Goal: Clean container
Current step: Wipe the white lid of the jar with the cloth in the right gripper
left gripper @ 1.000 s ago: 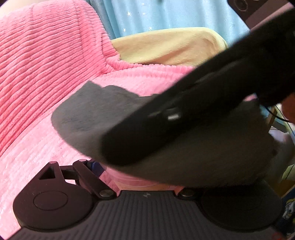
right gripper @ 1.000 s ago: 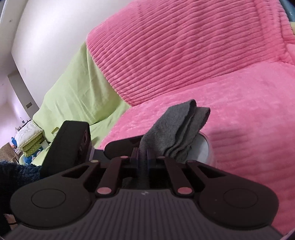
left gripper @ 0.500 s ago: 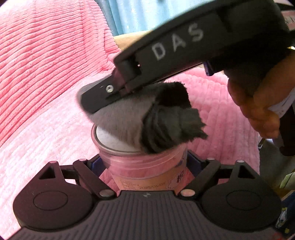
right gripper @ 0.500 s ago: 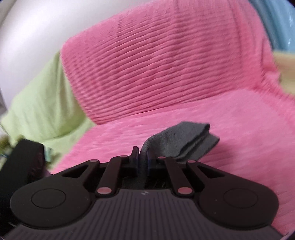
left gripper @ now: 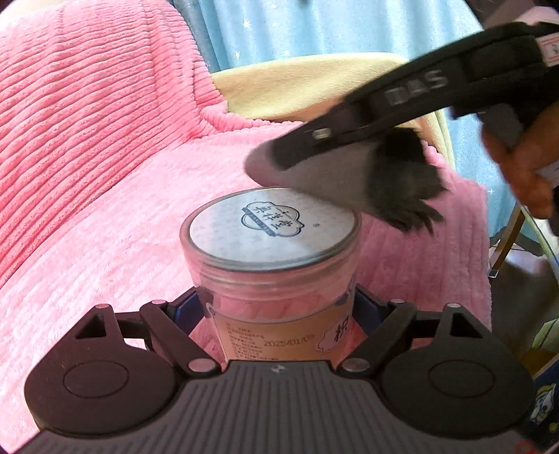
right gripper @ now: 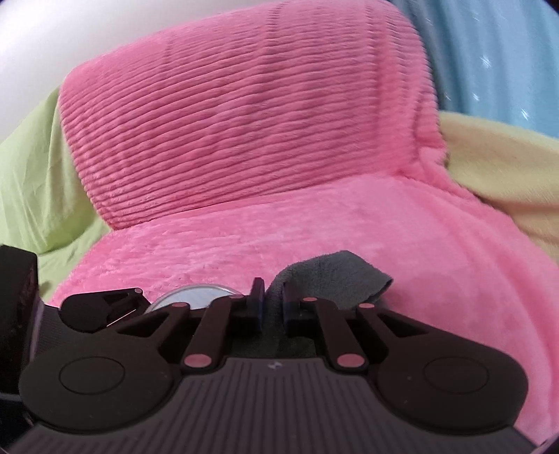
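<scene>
Your container (left gripper: 270, 276) is a clear round jar with a printed white lid (left gripper: 272, 225) and a paper label bearing a date on its side. It stands upright in the middle of the left wrist view, over the pink ribbed blanket (left gripper: 104, 157), though its base is hidden, so whether it rests on the blanket cannot be told. Your left tongs (left gripper: 279, 307) are clamped on it, one blue-padded finger pressed against each side of the jar's body below the lid.

Your right tongs (right gripper: 272, 307) are pinched nearly closed on a folded grey cloth (right gripper: 332, 276), which bunches out ahead and to the right of the fingers. From the left wrist view the cloth (left gripper: 349, 178) hangs at the lid's far right edge; it looks to be just touching the rim, but motion blur makes that uncertain. Your hand (left gripper: 520, 157) grips the handle at the right edge.

Behind the blanket lie a pale yellow cover (left gripper: 307, 87), a blue curtain with small stars (left gripper: 314, 28) and, in the right wrist view, a green sheet (right gripper: 31, 174)
</scene>
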